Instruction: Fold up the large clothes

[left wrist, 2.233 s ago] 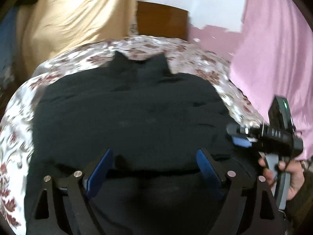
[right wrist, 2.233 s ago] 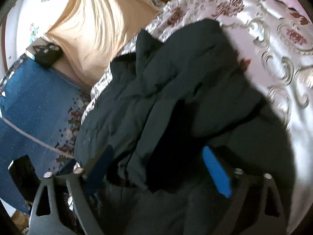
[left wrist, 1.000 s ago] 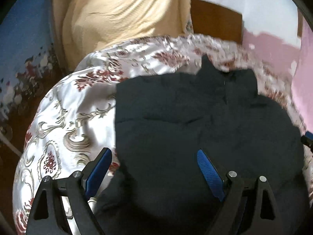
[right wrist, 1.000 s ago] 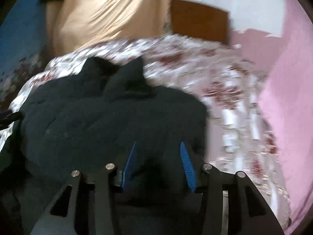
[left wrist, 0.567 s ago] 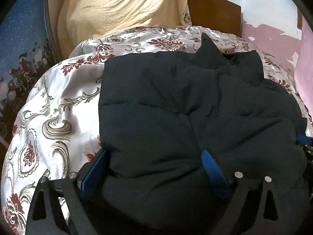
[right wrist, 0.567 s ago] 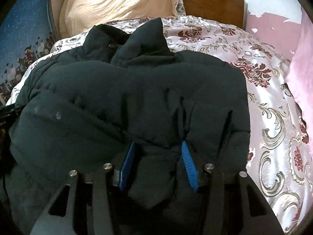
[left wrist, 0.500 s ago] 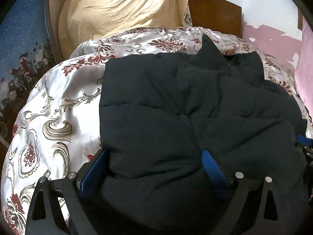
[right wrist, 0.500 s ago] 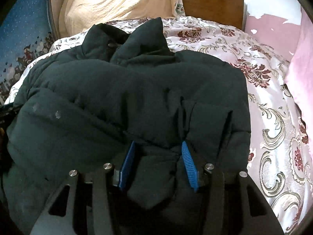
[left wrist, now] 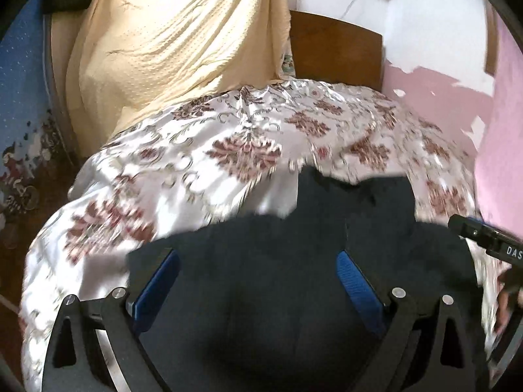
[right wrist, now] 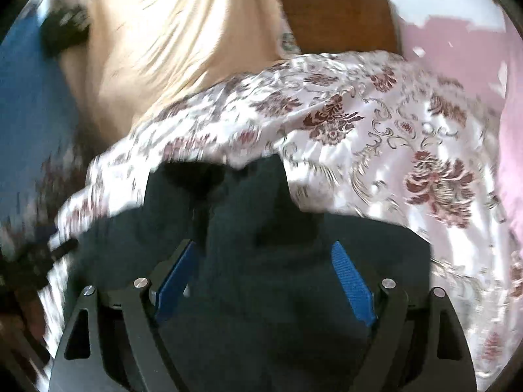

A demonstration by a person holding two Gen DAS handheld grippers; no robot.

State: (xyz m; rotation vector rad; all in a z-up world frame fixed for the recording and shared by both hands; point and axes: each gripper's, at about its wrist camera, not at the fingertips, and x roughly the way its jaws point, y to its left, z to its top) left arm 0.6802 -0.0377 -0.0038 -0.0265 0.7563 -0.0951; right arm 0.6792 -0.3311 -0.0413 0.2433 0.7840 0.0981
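Both claws stand with their blue pads apart and nothing pinched: the left claw (left wrist: 258, 281) gapes over the near left part of the black puffer jacket (left wrist: 294, 277), and the right claw (right wrist: 264, 277), whose jaws have just been opening, hangs over the jacket's near right part with padding below the pads but not pressed by them. That jacket lies on the bed, on a shiny floral bedspread (left wrist: 183, 163), collar (right wrist: 248, 186) pointing to the far side. It looks bulky, soft and springy, probably light for its size, with a slick shell; a fold is likely to puff back open, so I would pinch a thick bunch at a hem corner or shoulder seam rather than a flat panel. Satin beneath may let it slide. Around it: a cream draped cloth (left wrist: 170, 42) far left, a wooden headboard (left wrist: 336, 49) beyond, a pink fabric (left wrist: 503, 137) to the right. Nothing lies on the jacket; only the other claw close alongside could get in the way.
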